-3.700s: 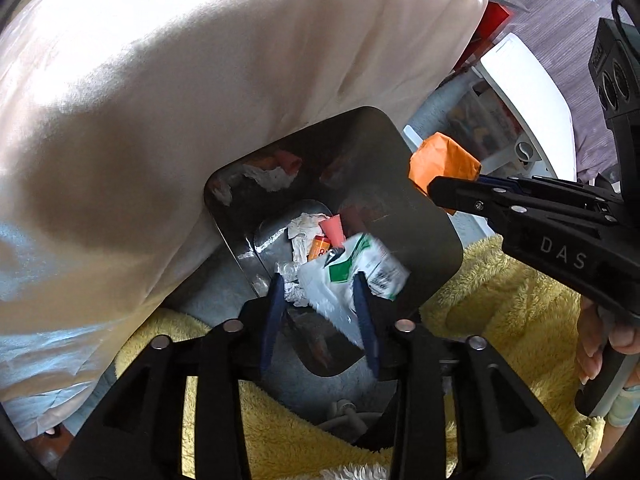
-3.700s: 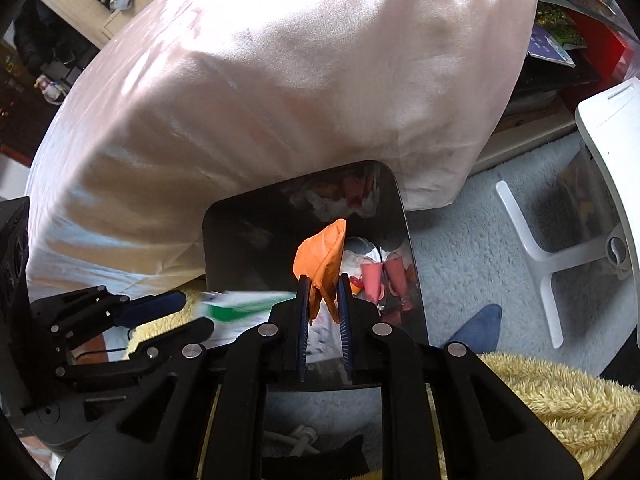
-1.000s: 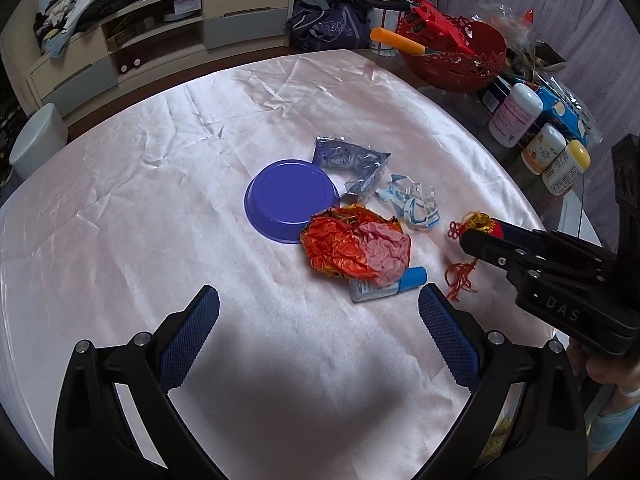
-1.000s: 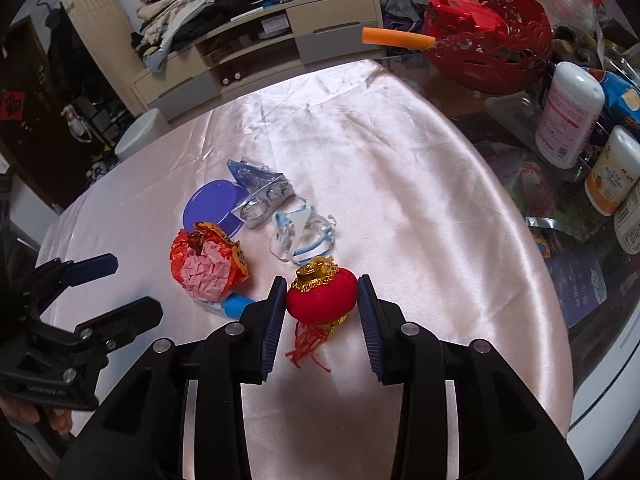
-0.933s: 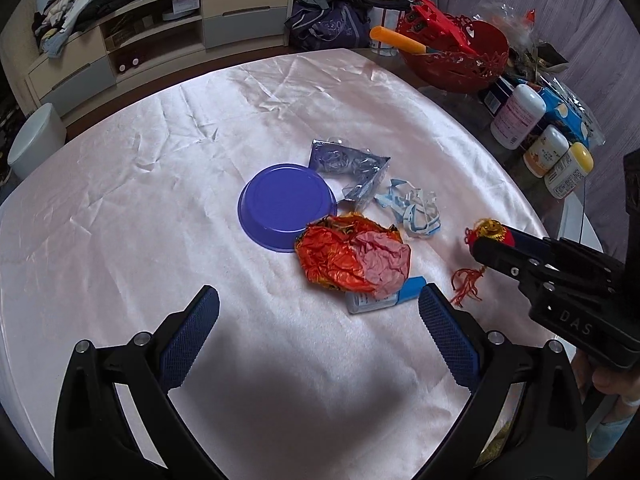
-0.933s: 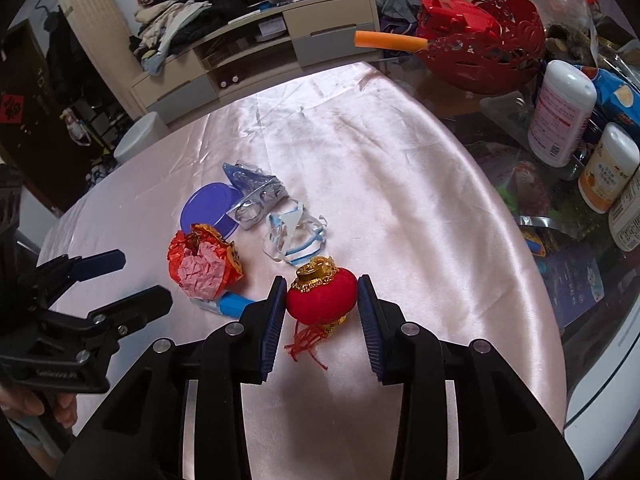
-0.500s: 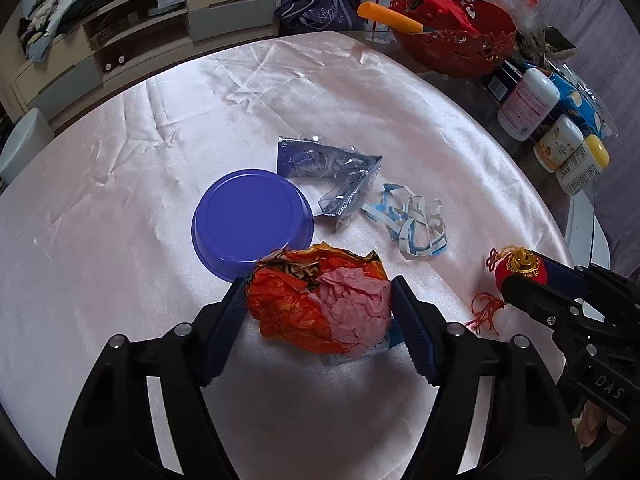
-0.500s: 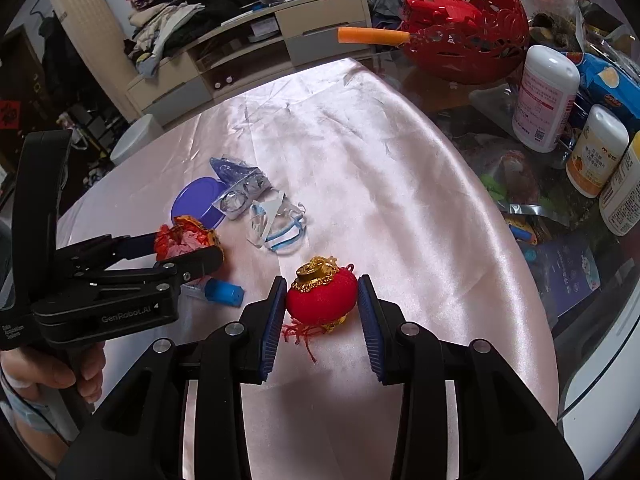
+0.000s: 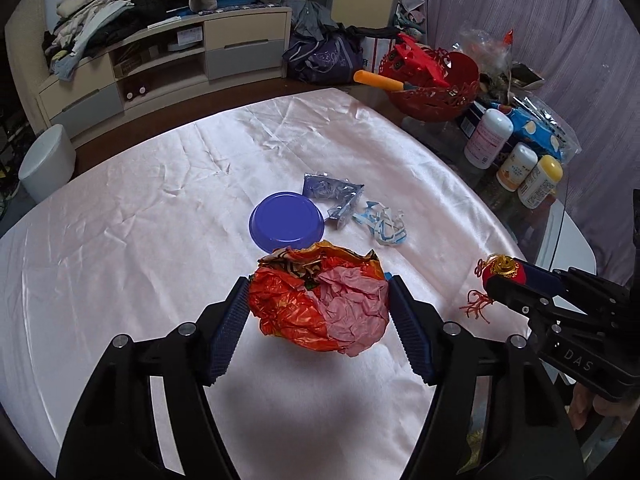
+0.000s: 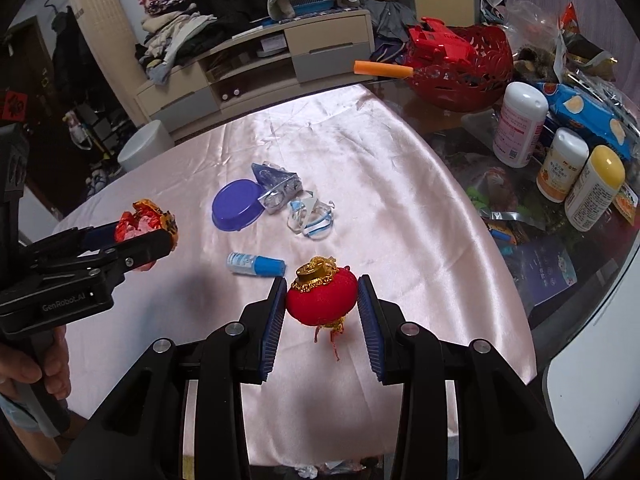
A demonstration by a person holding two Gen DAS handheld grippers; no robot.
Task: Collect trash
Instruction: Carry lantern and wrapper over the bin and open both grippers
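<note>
The crumpled orange-and-pink wrapper [image 9: 320,300] sits pinched in the left gripper [image 9: 320,312], apparently lifted off the pink tablecloth [image 9: 160,220] for carrying away. The right gripper [image 10: 322,312] clamps the red lantern ornament [image 10: 322,298] likewise; the blue-capped bottle [image 10: 256,264] remains lying nearby.

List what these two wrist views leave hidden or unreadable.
- Left wrist view: the small blue-capped bottle is almost wholly hidden behind the crumpled wrapper in the left gripper.
- Right wrist view: print on the white bottles is too small to read.
- Both views: no trash bin shows.
- Right wrist view: scraps at the bottom edge are cut off.
</note>
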